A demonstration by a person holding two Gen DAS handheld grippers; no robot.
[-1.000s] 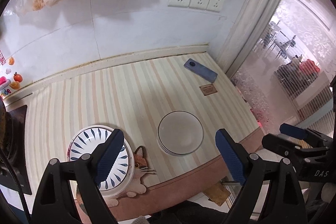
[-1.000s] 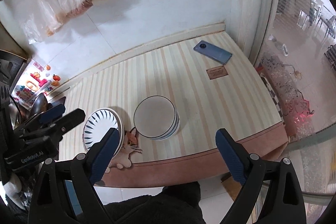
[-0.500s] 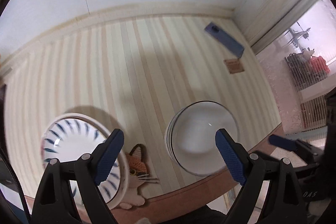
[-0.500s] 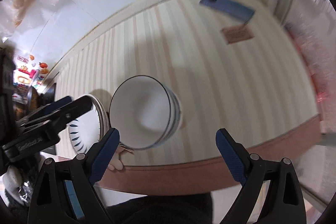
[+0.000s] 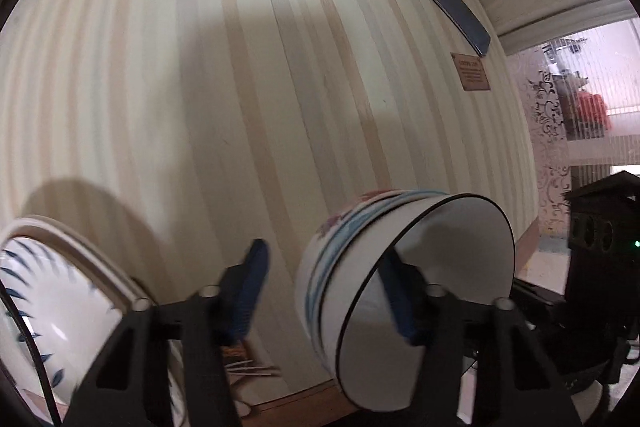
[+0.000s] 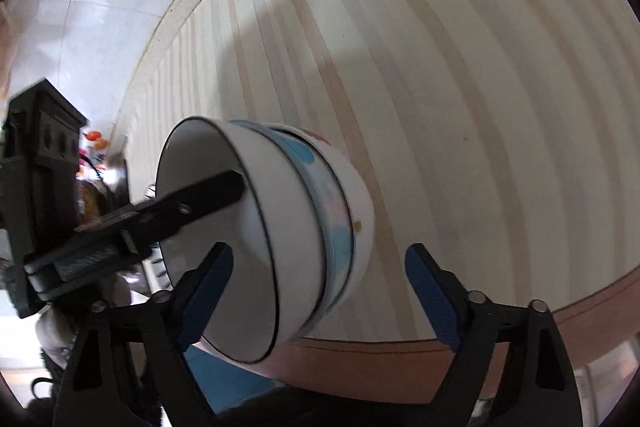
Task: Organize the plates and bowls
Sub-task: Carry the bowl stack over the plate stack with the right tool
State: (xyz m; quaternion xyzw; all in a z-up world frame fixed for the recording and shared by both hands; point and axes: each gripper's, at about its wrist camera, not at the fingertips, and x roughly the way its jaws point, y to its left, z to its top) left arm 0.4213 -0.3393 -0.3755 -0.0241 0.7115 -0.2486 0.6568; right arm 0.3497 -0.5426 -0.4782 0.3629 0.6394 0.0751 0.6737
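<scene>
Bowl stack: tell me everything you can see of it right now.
The bowl stack is about three nested glazed white bowls. The inner one has a thin dark rim line, and the outer ones carry blue bands and a pinkish floral print. It sits near the front edge of the striped table, blurred. The left gripper straddles its wall, one finger inside and one outside with a gap showing. The right gripper brackets the opposite side, open.

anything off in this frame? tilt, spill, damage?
Nothing spilled or broken. A phone and a brown card lie on the striped table among the dishes. The bowl stack only looks tipped because of the fisheye; left gripper straddles its wall.
</scene>
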